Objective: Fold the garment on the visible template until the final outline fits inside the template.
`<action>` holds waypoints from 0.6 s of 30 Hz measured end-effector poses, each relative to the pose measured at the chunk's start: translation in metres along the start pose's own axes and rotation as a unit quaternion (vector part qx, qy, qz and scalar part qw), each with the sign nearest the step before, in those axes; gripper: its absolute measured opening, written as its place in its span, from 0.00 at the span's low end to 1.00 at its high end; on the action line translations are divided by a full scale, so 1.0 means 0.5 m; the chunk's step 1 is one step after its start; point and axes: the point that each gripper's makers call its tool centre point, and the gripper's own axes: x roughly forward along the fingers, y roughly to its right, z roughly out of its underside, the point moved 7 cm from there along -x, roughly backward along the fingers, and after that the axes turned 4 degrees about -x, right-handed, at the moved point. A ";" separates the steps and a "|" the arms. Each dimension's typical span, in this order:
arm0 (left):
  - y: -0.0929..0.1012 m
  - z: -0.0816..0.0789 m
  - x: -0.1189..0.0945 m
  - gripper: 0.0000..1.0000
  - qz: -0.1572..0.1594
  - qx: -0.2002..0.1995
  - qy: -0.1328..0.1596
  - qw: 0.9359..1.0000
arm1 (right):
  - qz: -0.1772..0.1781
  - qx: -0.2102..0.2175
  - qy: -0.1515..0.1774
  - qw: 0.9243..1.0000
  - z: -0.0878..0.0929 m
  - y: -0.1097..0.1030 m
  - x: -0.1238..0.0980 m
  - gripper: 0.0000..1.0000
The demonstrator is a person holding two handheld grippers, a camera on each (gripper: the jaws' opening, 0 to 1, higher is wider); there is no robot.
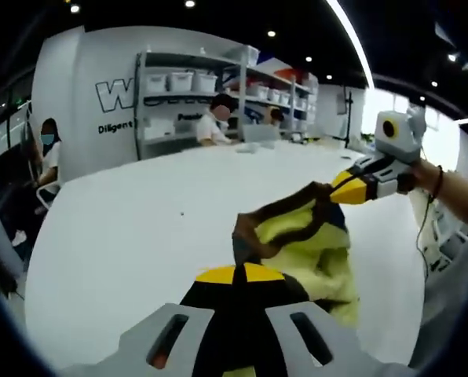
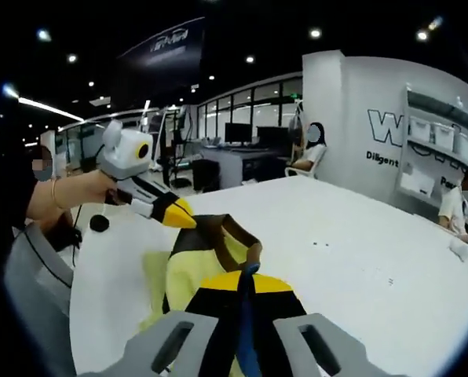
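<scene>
Garment [image 1: 308, 247], yellow with dark trim: lifted off the white tabletop [image 1: 124, 228], slung between both grippers, nearer the tabletop's edge on the person's side than its far edge.

Left gripper [image 1: 238, 273]: jaws pressed together, pinching one dark-trimmed corner.

Right gripper [image 2: 246, 276]: jaws pressed together on the opposite corner.

Relation: held edge runs gripper to gripper as the long axis; body hangs below, lower folds resting on the tabletop. Each gripper equally near.

Template: none discernible under the cloth, so placement is probably still to come.
</scene>
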 end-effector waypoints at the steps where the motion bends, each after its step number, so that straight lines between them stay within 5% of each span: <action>1: -0.005 -0.007 0.001 0.00 -0.005 -0.002 0.006 1.000 | 0.009 -0.008 0.004 1.000 -0.008 0.009 0.000 0.00; 7: -0.047 -0.054 0.018 0.00 -0.060 -0.015 0.059 0.996 | 0.037 -0.013 0.014 0.999 -0.038 0.047 0.011 0.00; 13: -0.072 -0.063 0.071 0.00 -0.085 -0.011 0.049 0.995 | 0.064 -0.005 0.014 0.998 -0.043 0.079 0.047 0.00; 18: -0.093 -0.059 0.119 0.00 -0.099 -0.015 0.049 0.994 | 0.106 0.006 -0.031 0.994 -0.013 0.120 0.081 0.00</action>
